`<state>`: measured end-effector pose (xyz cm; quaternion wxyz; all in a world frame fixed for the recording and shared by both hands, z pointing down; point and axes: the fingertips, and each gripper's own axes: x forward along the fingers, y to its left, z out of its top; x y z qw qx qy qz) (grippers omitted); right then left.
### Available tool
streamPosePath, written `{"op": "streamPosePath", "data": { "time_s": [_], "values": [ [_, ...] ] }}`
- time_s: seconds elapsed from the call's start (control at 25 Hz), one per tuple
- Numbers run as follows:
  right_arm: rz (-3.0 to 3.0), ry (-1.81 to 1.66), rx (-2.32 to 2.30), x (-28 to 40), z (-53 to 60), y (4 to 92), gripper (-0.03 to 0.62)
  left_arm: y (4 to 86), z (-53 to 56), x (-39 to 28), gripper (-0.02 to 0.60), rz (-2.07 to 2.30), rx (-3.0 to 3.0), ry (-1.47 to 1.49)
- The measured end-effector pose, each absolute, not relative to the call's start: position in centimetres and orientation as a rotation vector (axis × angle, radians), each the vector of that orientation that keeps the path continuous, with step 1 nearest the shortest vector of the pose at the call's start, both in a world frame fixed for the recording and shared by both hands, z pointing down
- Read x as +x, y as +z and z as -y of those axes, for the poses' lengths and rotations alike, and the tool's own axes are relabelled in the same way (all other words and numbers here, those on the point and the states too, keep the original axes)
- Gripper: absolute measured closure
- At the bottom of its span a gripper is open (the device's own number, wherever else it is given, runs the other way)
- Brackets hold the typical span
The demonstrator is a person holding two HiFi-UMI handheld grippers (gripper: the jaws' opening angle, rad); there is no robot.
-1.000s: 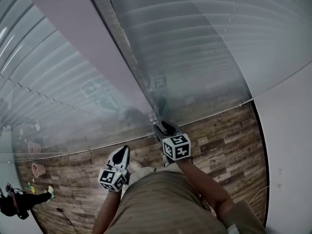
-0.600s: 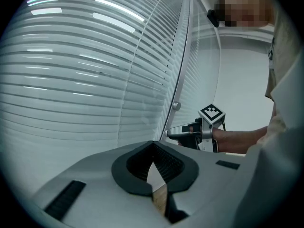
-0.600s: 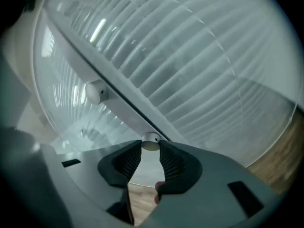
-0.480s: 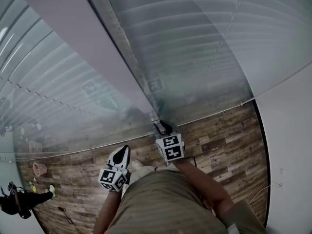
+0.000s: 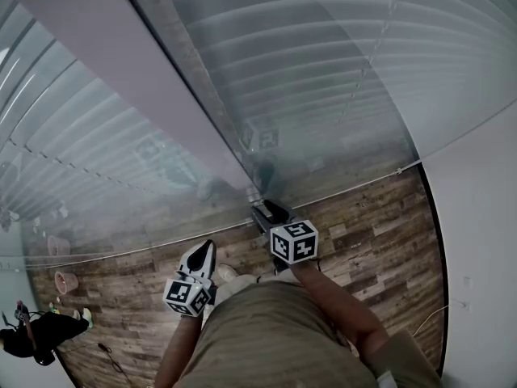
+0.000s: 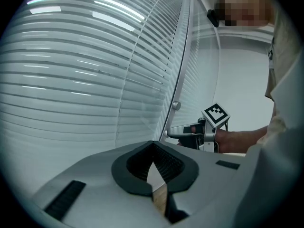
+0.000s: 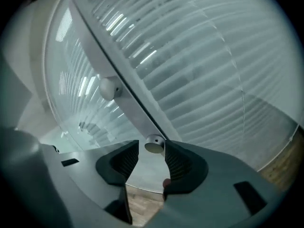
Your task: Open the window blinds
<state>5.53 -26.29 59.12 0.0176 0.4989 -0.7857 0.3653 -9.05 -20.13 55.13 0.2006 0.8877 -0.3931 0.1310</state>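
Closed white slat blinds (image 5: pixel 323 71) hang behind glass on both sides of a grey upright frame post (image 5: pixel 145 87). My right gripper (image 5: pixel 265 209) is at the foot of that post. In the right gripper view its jaws (image 7: pixel 151 148) stand open around a small round metal knob (image 7: pixel 154 144) that lies close to the right pad. They have just been opening with the knob between them. A second knob (image 7: pixel 108 87) sits higher on the post. My left gripper (image 5: pixel 203 249) hangs lower and to the left, away from the glass, shut (image 6: pixel 153 146) and empty. The left gripper view also shows the right gripper (image 6: pixel 178 133).
Wood-pattern floor (image 5: pixel 371 233) runs under the glass. A white wall (image 5: pixel 485 241) closes the right side. Small pots (image 5: pixel 63 280) and a dark object (image 5: pixel 32 338) lie on the floor at far left. The person's torso (image 5: pixel 275 338) fills the bottom middle.
The right gripper rolled about its own axis at the knob, its marker cube turning one way, then back. Its jaws look wider now. The left gripper stayed put.
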Motion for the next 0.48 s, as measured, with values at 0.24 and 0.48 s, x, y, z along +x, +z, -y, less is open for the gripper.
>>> {"op": "streamPosePath", "data": {
  "time_s": [0.24, 0.48],
  "values": [
    [2.390, 1.200, 1.587, 6.1, 27.0, 59.6, 0.464, 55.3, 20.4, -9.2, 0.568, 1.103, 2.477, 0.364],
    [2.089, 0.360, 1.496, 5.1, 26.6, 59.7, 0.462, 55.0, 20.5, -8.7, 0.568, 1.100, 2.476, 0.371]
  ]
}}
